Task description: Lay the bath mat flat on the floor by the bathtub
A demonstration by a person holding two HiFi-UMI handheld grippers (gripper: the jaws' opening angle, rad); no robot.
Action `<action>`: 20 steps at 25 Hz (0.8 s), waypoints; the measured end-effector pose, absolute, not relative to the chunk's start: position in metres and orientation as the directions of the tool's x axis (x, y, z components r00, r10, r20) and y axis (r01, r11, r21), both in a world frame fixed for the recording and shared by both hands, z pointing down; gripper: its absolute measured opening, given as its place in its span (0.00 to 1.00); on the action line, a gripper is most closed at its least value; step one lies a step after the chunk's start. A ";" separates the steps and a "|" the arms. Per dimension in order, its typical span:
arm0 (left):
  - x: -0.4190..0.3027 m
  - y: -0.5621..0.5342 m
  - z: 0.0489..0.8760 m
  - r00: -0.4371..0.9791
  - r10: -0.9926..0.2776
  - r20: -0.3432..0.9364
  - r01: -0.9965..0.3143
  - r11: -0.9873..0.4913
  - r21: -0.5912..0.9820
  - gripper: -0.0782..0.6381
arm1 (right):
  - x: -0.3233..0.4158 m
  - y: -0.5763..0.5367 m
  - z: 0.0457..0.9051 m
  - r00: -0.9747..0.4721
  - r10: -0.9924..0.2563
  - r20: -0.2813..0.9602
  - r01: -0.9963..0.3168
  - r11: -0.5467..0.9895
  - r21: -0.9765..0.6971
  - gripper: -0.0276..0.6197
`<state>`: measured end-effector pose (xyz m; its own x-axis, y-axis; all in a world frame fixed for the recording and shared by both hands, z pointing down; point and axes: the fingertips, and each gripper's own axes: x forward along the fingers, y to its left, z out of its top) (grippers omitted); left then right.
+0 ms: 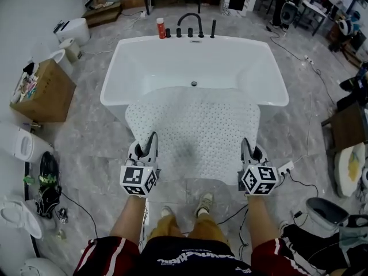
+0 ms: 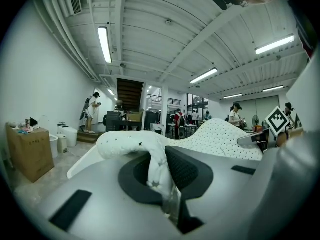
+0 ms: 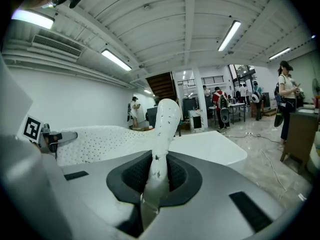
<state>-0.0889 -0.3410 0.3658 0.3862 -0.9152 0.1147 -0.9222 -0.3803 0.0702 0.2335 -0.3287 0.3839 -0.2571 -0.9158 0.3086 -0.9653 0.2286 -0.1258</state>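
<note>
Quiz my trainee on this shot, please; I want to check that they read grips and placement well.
1. What do the left gripper and the right gripper both clamp?
2. The far end of the mat lies: A) over the near rim of the tub, B) on a cardboard box, C) flat on the floor.
3. True or false: a red bottle stands on the tub's far rim, left of the faucet.
Key: 1 the mat, one near corner each; 2 A; 3 true.
</note>
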 end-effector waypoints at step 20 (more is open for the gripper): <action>-0.082 -0.406 0.555 0.406 -0.908 0.101 -0.914 -0.405 0.032 0.16 | 0.230 -0.385 0.592 -0.207 -0.934 0.292 -0.976 0.177 -0.125 0.12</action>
